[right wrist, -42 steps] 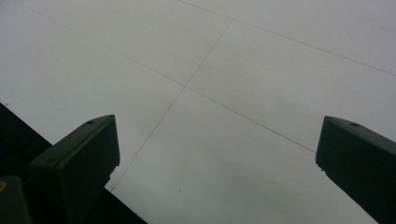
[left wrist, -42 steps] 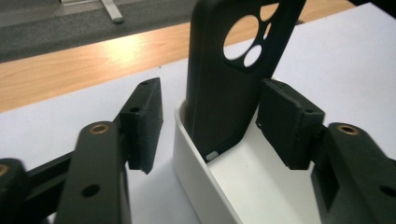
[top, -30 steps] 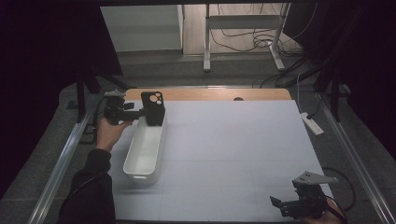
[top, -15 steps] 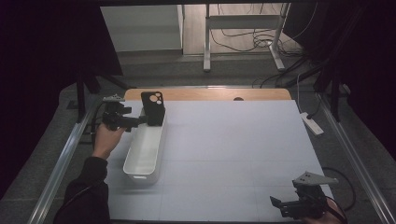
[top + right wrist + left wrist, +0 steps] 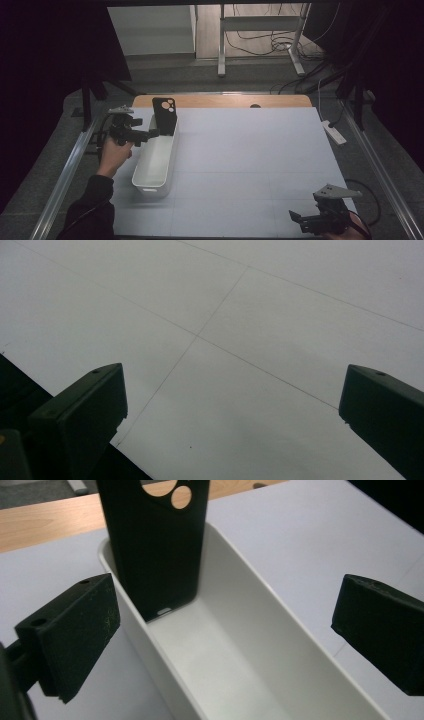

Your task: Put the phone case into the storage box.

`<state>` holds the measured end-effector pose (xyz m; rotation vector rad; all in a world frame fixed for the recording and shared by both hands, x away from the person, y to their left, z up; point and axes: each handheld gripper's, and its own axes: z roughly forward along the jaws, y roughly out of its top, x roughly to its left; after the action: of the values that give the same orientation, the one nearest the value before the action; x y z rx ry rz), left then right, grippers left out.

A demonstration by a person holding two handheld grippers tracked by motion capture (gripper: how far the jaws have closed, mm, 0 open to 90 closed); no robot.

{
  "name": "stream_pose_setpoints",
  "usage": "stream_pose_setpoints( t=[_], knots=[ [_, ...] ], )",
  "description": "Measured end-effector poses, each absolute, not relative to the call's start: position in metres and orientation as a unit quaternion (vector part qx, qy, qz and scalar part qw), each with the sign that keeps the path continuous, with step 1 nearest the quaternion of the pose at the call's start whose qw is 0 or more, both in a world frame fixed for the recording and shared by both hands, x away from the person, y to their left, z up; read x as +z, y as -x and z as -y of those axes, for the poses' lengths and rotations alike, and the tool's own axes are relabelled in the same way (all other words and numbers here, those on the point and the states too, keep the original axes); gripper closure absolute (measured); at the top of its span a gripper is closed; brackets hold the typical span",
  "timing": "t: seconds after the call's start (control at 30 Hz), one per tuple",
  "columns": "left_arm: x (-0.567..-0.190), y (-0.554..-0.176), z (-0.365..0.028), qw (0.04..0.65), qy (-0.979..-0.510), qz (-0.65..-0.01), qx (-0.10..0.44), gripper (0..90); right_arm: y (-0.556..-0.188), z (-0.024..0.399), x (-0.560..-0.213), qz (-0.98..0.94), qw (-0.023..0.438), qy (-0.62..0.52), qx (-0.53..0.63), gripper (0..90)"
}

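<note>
A black phone case [image 5: 164,116] [image 5: 155,545] stands upright at the far end of a long white bin [image 5: 150,189] [image 5: 250,590] and leans on its end wall. My left gripper [image 5: 150,136] [image 5: 225,625] is just left of the bin, near the case. Its jaws have just been opening and now stand wide apart, with nothing pressed between them. Near the table's front right corner my right gripper [image 5: 301,223] [image 5: 232,405] hovers open over the bare white tabletop [image 5: 260,330].
A wooden strip [image 5: 225,101] runs along the table's far edge. A white power strip [image 5: 333,132] lies beside the right edge. Metal rails [image 5: 65,175] flank both sides. The white tabletop [image 5: 260,160] stretches between the bin and my right gripper.
My left gripper let go of the phone case, opened its jaws and drew back toward the left and the person. The case stays upright in the bin. The right gripper has not moved.
</note>
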<state>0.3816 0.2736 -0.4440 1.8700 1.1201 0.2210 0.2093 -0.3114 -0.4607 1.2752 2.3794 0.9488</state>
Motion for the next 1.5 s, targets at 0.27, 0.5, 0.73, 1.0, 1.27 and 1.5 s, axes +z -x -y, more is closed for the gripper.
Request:
stream_pose_setpoints(
  t=[0.27, 0.5, 0.73, 1.0, 1.27, 1.5],
  knots=[
    [-0.444, -0.371, -0.272, 0.457, -0.763, -0.448, 0.091, 0.0, -0.208, 0.311, -0.46, -0.825, 0.139, -0.434, 0.334, 0.0],
    [-0.444, -0.361, -0.268, 0.458, -0.768, -0.439, 0.093, 0.0, -0.208, 0.312, -0.46, -0.825, 0.135, -0.432, 0.339, 0.0],
    [-0.444, -0.351, -0.265, 0.459, -0.769, -0.434, 0.097, 0.0, -0.208, 0.313, -0.46, -0.821, 0.137, -0.438, 0.34, 0.0],
    [-0.447, -0.339, -0.26, 0.459, -0.772, -0.428, 0.097, 0.0, -0.208, 0.313, -0.46, -0.821, 0.139, -0.438, 0.34, 0.0],
    [-0.45, -0.324, -0.255, 0.459, -0.775, -0.424, 0.095, 0.0, -0.208, 0.313, -0.46, -0.82, 0.135, -0.437, 0.343, 0.0],
    [-0.447, -0.313, -0.251, 0.458, -0.777, -0.419, 0.102, 0.0, -0.208, 0.313, -0.46, -0.822, 0.133, -0.436, 0.341, 0.0]
  ],
)
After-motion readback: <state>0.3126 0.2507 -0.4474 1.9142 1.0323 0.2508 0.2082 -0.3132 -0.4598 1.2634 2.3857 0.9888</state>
